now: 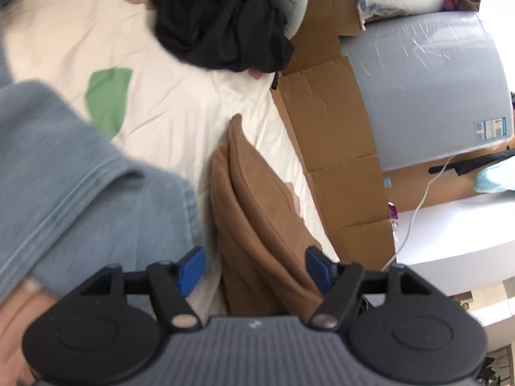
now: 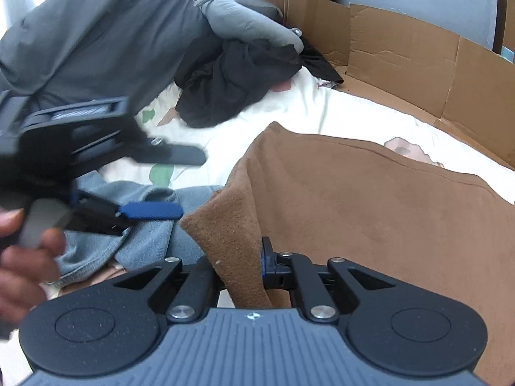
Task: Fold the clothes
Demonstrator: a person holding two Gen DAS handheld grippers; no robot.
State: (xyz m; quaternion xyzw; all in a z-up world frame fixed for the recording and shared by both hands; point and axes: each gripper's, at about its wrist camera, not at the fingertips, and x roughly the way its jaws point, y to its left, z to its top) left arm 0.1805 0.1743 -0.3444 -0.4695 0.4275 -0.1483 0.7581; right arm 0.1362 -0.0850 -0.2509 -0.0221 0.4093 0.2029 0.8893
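Right gripper (image 2: 239, 267) clamps the brown fleece garment (image 2: 370, 212) corner; left gripper (image 1: 254, 270) (jaws apart, empty) should grab the opposite corner, keeping the edge taut.

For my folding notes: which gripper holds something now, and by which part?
The right gripper is shut on the brown cloth, at its raised near corner. The left gripper stands open and holds nothing.

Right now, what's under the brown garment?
The brown garment lies on the white bedsheet; a patterned patch of it peeks out at the far edge. The right claw pinches its near corner. Whatever lies beneath the rest is covered.
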